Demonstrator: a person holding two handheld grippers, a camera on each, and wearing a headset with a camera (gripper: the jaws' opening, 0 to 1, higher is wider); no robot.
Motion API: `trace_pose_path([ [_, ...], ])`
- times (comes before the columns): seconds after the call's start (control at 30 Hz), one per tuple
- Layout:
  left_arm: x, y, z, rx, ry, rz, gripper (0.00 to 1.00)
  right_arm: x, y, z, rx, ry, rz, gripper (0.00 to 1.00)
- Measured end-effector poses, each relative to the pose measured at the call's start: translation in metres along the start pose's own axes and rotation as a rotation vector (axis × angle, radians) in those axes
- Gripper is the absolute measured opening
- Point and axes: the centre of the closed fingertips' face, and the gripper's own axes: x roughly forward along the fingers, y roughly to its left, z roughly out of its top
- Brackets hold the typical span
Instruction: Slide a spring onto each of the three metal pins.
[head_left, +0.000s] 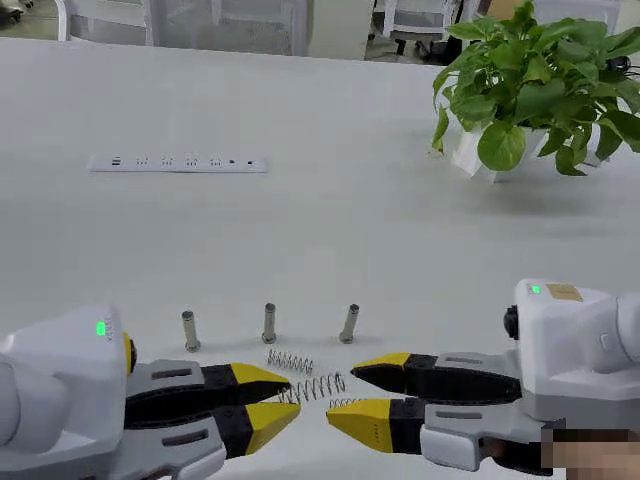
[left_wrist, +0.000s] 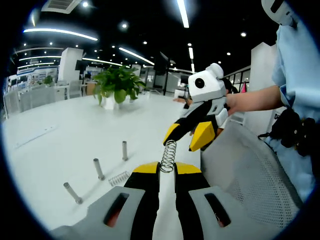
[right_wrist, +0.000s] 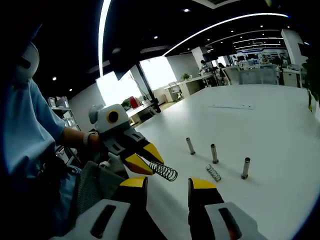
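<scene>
Three metal pins stand upright in a row on the white table: left (head_left: 190, 331), middle (head_left: 269, 323), right (head_left: 348, 323). My left gripper (head_left: 290, 393) is shut on the end of a spring (head_left: 312, 387), which sticks out past its yellow tips (left_wrist: 169, 156). My right gripper (head_left: 342, 392) faces it, open, its tips on either side of the spring's free end (left_wrist: 180, 144). Another spring (head_left: 290, 361) lies flat on the table just in front of the pins (right_wrist: 213, 173). A short piece of coil (head_left: 345, 403) shows by the right gripper's lower jaw.
A white power strip (head_left: 177, 162) lies further back on the left. A potted plant (head_left: 540, 90) stands at the back right. A person's blue sleeve (left_wrist: 300, 65) and a mesh chair (left_wrist: 250, 170) are close behind the grippers.
</scene>
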Motion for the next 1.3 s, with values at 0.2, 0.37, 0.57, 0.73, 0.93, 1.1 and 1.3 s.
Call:
trace_pose_path([
  [0.2,-0.001,-0.002,-0.002,-0.007,0.003,-0.021,0.07,-0.001,0.007,0.001,0.027,-0.009,0.038,0.2],
  [0.37,0.0,-0.004,-0.001,-0.008,0.0,-0.034,0.07,0.0,0.006,-0.002,0.06,-0.016,0.054,0.19],
  [0.57,0.0,-0.005,0.0,-0.01,-0.005,-0.044,0.07,-0.001,0.008,0.0,0.102,-0.04,0.076,0.16],
  [0.73,0.001,-0.006,0.001,-0.008,-0.005,-0.05,0.07,0.0,0.009,-0.001,0.111,-0.04,0.079,0.16],
  [0.93,0.002,-0.008,-0.002,-0.001,0.006,-0.056,0.07,0.001,0.01,-0.001,0.125,-0.046,0.085,0.14],
  [1.1,0.001,-0.008,-0.005,0.003,0.013,-0.055,0.07,0.0,0.011,0.0,0.127,-0.045,0.092,0.12],
  [1.3,0.001,-0.006,-0.007,0.004,0.021,-0.052,0.07,0.001,0.012,0.001,0.127,-0.047,0.096,0.12],
])
